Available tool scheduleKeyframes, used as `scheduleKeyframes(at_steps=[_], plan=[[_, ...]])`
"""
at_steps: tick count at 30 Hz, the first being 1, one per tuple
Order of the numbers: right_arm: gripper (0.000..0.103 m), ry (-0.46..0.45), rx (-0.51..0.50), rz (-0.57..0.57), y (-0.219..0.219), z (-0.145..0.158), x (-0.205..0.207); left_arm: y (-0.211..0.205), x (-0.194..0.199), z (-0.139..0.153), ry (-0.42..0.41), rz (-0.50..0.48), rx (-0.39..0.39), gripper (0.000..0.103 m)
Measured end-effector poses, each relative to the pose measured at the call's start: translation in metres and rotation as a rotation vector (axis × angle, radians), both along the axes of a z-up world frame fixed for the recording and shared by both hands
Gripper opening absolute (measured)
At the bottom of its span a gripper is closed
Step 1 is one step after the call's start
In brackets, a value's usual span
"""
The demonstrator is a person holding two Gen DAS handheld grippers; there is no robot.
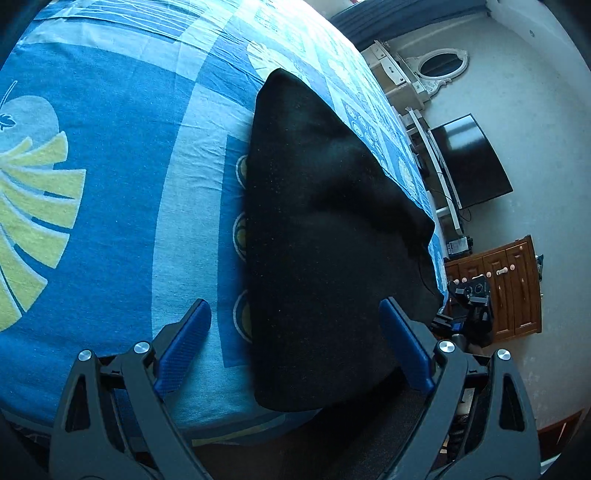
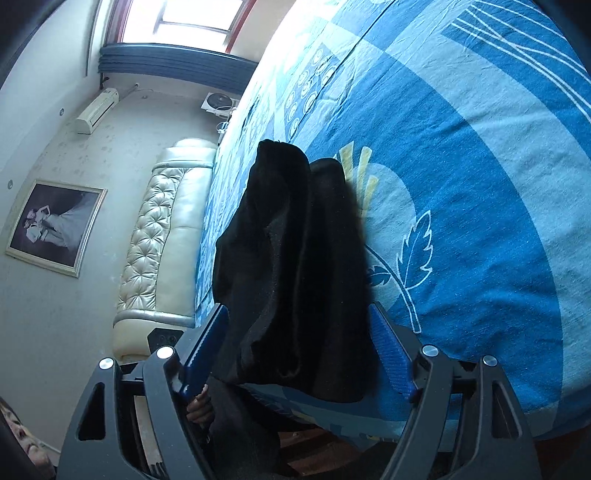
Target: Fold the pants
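Black pants (image 1: 325, 229) lie on a blue patterned bedsheet (image 1: 122, 177), near the bed's edge, with their near end hanging over it. My left gripper (image 1: 295, 350) is open, its blue pads (image 1: 184, 350) spread on both sides of the pants' near end, not gripping. In the right wrist view the pants (image 2: 295, 258) lie bunched in long folds on the sheet (image 2: 461, 184). My right gripper (image 2: 299, 350) is open too, with the cloth between its pads (image 2: 391, 354); I cannot tell if they touch it.
A television (image 1: 472, 162) and a wooden cabinet (image 1: 513, 288) stand by the wall beyond the bed's edge. A padded cream headboard (image 2: 162, 236), a framed picture (image 2: 55, 225) and a window (image 2: 184, 18) show in the right wrist view.
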State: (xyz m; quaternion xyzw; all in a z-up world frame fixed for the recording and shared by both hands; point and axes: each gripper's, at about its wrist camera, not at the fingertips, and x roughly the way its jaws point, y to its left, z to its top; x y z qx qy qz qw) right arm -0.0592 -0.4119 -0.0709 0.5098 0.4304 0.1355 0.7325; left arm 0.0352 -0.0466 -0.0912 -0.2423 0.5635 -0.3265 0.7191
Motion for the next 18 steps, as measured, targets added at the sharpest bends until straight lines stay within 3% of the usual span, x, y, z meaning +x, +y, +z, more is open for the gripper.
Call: scheduleKeyframes(at_steps=[5,11,15,18], plan=[[0.078,-0.015,0.018,0.012,0.0,-0.003,0.002,-0.008,0.002,-0.009,0.075,-0.065,-0.124,0.092],[0.078,-0.006,0.016,0.028,-0.002,-0.001,0.003,-0.035,0.004,-0.01,0.022,-0.127,-0.082,0.092],[0.078,0.051,-0.128,0.106,0.012,0.006,0.013,-0.042,0.007,-0.013,0.031,-0.123,-0.068,0.091],[0.083,0.062,-0.18,0.118,0.022,0.007,0.017,-0.04,0.007,-0.015,0.035,-0.115,-0.036,0.076]])
